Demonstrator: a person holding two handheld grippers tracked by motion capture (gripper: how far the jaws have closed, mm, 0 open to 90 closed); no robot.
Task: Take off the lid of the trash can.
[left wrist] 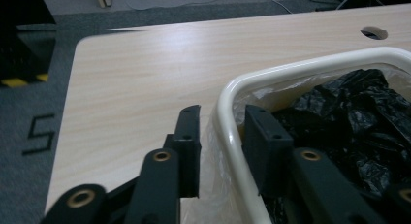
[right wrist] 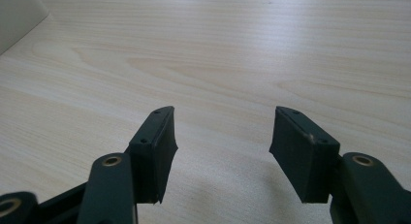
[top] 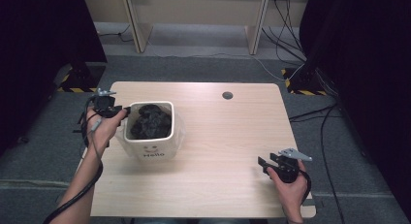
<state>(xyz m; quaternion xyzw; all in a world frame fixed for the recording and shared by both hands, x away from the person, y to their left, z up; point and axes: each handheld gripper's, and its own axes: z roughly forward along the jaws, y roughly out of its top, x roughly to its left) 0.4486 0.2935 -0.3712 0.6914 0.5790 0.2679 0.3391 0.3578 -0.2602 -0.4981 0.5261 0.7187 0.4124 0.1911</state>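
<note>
Over at the left side of the table (top: 228, 136), working the white bin (top: 150, 153) with the left gripper (left wrist: 220, 118). Straddling the cream rim (left wrist: 310, 64) right now: one jaw outside the wall, the other inside against the clear liner (left wrist: 213, 156). Spread, not pinching. Daylight between the outer pad and the rim, so no grip on anything yet. Down inside the bin, a crumpled black bag (top: 151, 121), sitting loose within the liner, below the rim.

Off at the near right of the table, idling with the right gripper (right wrist: 223, 132): held wide apart, nothing between the pads but bare wood, well apart from the bin.

Reads as the step of taking hold at the bin's edge, most likely catching the liner where folded over the rim, or else steadying the wall itself; hard to call which. Next up, by the look of it: closing squarely on rim and liner together, without letting the thin plastic slip off the pad. Then bringing the right gripper across toward the bin for the black bag. Worth watching: tipping the bin by pulling sideways.
</note>
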